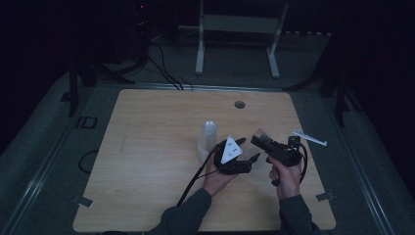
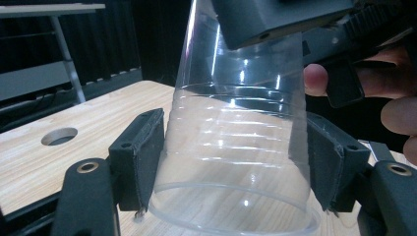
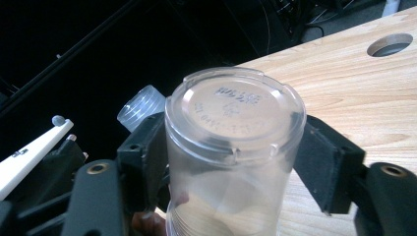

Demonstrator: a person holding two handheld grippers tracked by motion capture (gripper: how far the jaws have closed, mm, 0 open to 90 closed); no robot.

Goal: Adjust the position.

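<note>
High view: left gripper (image 1: 248, 150) and right gripper (image 1: 265, 140) meet above the table (image 1: 147, 147) at one clear cup (image 1: 260, 134), beside an upturned stack (image 1: 208, 139).

Left gripper view: the jaws stand narrow, pads pressing the cup near its rim.

Right gripper view: the cup's base sits between the jaws; whether they grip it, I cannot tell.

The handover looks half done, with the right's release left.

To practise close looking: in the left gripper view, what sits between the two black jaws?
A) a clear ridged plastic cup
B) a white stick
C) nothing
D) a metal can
A: a clear plastic cup with ridged walls fills the gap between the pads of the left gripper, above the wooden table.
</note>
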